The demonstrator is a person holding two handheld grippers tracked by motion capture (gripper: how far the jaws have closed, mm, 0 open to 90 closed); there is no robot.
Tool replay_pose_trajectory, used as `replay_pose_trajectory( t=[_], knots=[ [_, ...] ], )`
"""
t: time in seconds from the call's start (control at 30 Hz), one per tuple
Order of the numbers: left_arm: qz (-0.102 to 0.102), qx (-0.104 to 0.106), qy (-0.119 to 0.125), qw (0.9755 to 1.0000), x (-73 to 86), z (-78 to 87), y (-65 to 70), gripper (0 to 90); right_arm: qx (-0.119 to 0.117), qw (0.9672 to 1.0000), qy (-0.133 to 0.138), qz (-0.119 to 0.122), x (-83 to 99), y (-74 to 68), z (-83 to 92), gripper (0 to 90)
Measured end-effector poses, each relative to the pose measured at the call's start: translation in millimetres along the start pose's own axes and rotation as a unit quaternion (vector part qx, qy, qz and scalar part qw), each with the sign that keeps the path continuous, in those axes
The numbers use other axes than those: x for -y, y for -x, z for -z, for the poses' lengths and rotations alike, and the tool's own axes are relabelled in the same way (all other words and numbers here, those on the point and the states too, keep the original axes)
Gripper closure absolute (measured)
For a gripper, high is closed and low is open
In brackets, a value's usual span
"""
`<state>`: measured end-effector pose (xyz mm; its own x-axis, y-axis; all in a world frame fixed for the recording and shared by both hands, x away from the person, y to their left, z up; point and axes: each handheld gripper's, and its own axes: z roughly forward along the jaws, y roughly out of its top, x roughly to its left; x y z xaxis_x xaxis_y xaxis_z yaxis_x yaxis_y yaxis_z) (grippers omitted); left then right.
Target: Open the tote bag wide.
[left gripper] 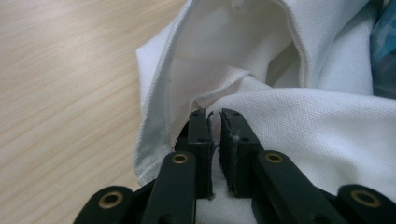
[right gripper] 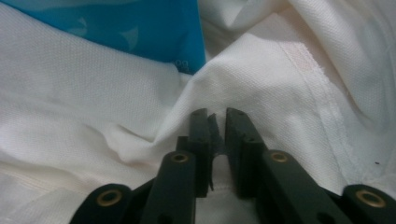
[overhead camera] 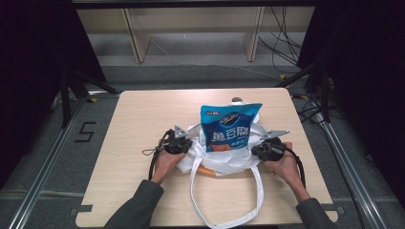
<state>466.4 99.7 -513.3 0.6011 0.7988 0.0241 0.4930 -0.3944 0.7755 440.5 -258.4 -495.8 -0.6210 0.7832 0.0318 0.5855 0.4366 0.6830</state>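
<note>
So the work looks like packing snacks into a white cloth bag (overhead camera: 224, 155) that sits in the middle of the desk (overhead camera: 138, 124), and it seems to be more than half done. A big blue snack packet (overhead camera: 230, 126) already stands in the mouth of the bag, with its top part sticking up high above the cloth. Something orange (overhead camera: 206, 169) peeks out low at the front of the bag, but I cannot tell what it is. The bag's long straps (overhead camera: 224, 210) lie loose on the desk toward the person. The left gripper (overhead camera: 179, 142) is at the left side of the bag, and in the left gripper view (left gripper: 215, 113) its jaws are nearly closed and pinch a fold of the white cloth at the rim. The right gripper (overhead camera: 268, 149) is at the right side of the bag, and in the right gripper view (right gripper: 217, 113) its jaws are also nearly closed on a fold of cloth, just below the blue packet (right gripper: 116, 28). So both sides of the bag are held. What is left, I think, is to pull the cloth up around the packet so it sinks all the way in, and then let go or lift the bag by the straps.
</note>
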Motion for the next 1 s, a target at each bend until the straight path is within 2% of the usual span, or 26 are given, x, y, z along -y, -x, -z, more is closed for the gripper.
replay_pose_trajectory(
  t=[0.07,0.1,0.17,0.2,0.23,0.27,0.3,0.33,0.37,0.4,0.43,0.5,0.53,0.57,0.67,0.7,0.73,0.77,0.83,0.87,0.9,0.93,1.0],
  knots=[
    [0.008,0.004,0.005,0.9999,-0.3,1.5,0.4,79.9,-0.005,0.9999,-0.007,-0.008,-0.6,0.8,4.7,76.3],
    [0.009,0.005,0.006,0.9999,-0.8,3.2,1.1,78.7,-0.004,0.9996,0.022,-0.015,0.6,0.3,2.8,73.1],
    [0.009,0.009,0.011,0.9999,-2.2,7.1,2.6,74.9,-0.005,0.9998,0.009,-0.016,-1.3,0.8,13.7,65.5],
    [0.001,0.01,0.009,0.9999,-3.3,10.6,2.6,74.9,-0.005,0.9998,0.009,-0.016,-1.3,0.8,13.7,65.5],
    [0.002,0.012,0.013,0.9998,-4.0,13.2,3.4,74.3,-0.004,0.9997,0.01,-0.022,-1.8,-0.6,18.1,63.8],
    [0.007,0.02,0.017,0.9996,-4.7,16.7,4.8,73.0,-0.003,0.9998,0.013,-0.017,-1.6,-0.2,21.5,62.0],
    [0.016,0.03,0.027,0.999,-5.6,21.6,6.5,69.8,-0.002,0.9991,0.032,-0.028,-0.8,-2.4,28.1,58.9],
    [0.016,0.03,0.027,0.999,-5.6,21.6,6.5,68.0,-0.002,0.9991,0.032,-0.028,-0.8,-2.4,28.1,58.9],
    [0.024,0.036,0.03,0.9986,-6.3,26.9,9.0,65.5,-0.007,0.9984,0.037,-0.041,-1.6,-2.9,37.1,54.8],
    [0.029,0.039,0.032,0.9983,-6.6,30.4,10.7,65.5,-0.007,0.9984,0.037,-0.041,-1.6,-2.9,37.1,54.8],
    [0.029,0.047,0.031,0.998,-7.7,37.6,13.7,63.6,-0.005,0.9984,0.048,-0.032,-1.6,-1.0,38.8,53.3],
    [0.023,0.046,0.039,0.9979,-8.0,47.2,19.0,55.8,-0.006,0.9976,0.056,-0.041,-1.6,-3.2,46.1,49.2],
    [0.023,0.046,0.041,0.9979,-8.0,50.5,21.1,55.8,-0.006,0.9976,0.056,-0.041,-1.6,-3.2,46.1,49.2],
    [0.015,0.046,0.045,0.9978,-7.6,59.2,25.2,51.5,-0.003,0.9979,0.06,-0.021,-1.2,-2.8,48.5,47.5],
    [0.01,0.045,0.047,0.9978,-7.0,67.4,28.3,45.4,-0.004,0.9977,0.061,-0.03,-0.2,-7.7,50.6,46.8],
    [0.012,0.043,0.053,0.9976,-6.1,72.4,29.8,45.4,-0.005,0.9978,0.062,-0.025,0.4,-8.7,50.9,47.6],
    [0.021,0.043,0.06,0.997,-5.0,76.3,32.0,43.2,-0.013,0.9977,0.059,-0.032,0.4,-12.6,53.4,47.5],
    [0.025,0.048,0.065,0.9964,-1.9,83.6,34.2,40.5,-0.012,0.9978,0.059,-0.028,1.0,-17.4,60.2,46.6],
    [0.019,0.043,0.068,0.9966,1.1,89.3,36.0,39.4,-0.017,0.9974,0.065,-0.026,1.5,-19.1,61.2,46.0],
    [0.024,0.045,0.07,0.9963,4.4,94.2,38.2,37.6,-0.013,0.9975,0.067,-0.018,3.3,-21.2,65.3,45.1],
    [0.026,0.045,0.072,0.996,6.8,97.0,39.5,35.9,-0.013,0.9972,0.069,-0.027,6.3,-26.3,68.8,43.8],
    [0.034,0.05,0.074,0.9954,10.1,100.7,40.9,35.1,-0.015,0.9971,0.07,-0.025,8.0,-27.8,70.6,43.3],
    [0.035,0.045,0.084,0.9949,18.2,109.7,43.3,33.8,-0.014,0.9968,0.075,-0.024,16.6,-33.7,77.2,41.9]
  ],
)
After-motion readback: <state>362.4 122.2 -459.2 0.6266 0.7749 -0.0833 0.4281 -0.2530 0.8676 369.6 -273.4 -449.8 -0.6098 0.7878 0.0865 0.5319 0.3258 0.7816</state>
